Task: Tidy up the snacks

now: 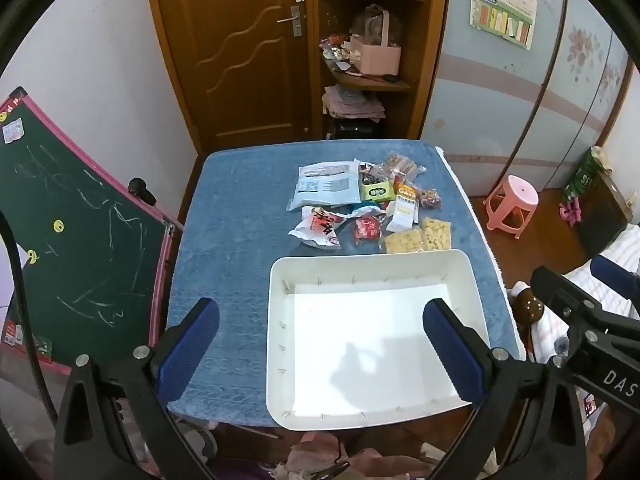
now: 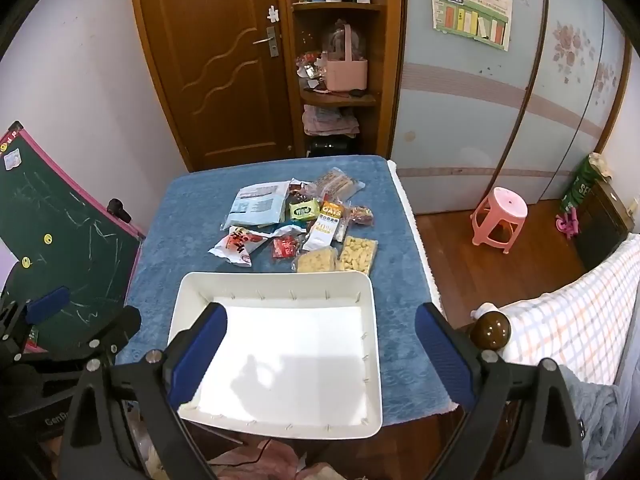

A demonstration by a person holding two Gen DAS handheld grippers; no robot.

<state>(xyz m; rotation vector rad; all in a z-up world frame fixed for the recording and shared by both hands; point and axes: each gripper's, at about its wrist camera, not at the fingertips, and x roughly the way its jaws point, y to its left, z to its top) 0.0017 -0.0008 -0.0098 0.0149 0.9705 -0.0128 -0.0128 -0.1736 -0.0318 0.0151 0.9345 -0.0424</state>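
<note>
The snacks [image 1: 368, 208] lie in a loose heap on the blue cloth [image 1: 232, 216], just beyond the far rim of my white tray [image 1: 280, 320], which sits empty at the near edge. Nearest that rim I see two clear bags of yellow puffs [image 2: 340, 258]; further back lies a pale blue pouch [image 1: 326, 188]. An orange packet [image 2: 333, 211] reads "OATS". My left gripper [image 1: 320, 340] tilts down over the tray's left side, tongs wide, nothing between them. My right gripper [image 2: 320, 352] hangs likewise over the tray, tongs wide and empty. Only the right view shows the checked bedding [image 2: 572, 320] fully; the left view shows more chalkboard [image 1: 68, 220].
</note>
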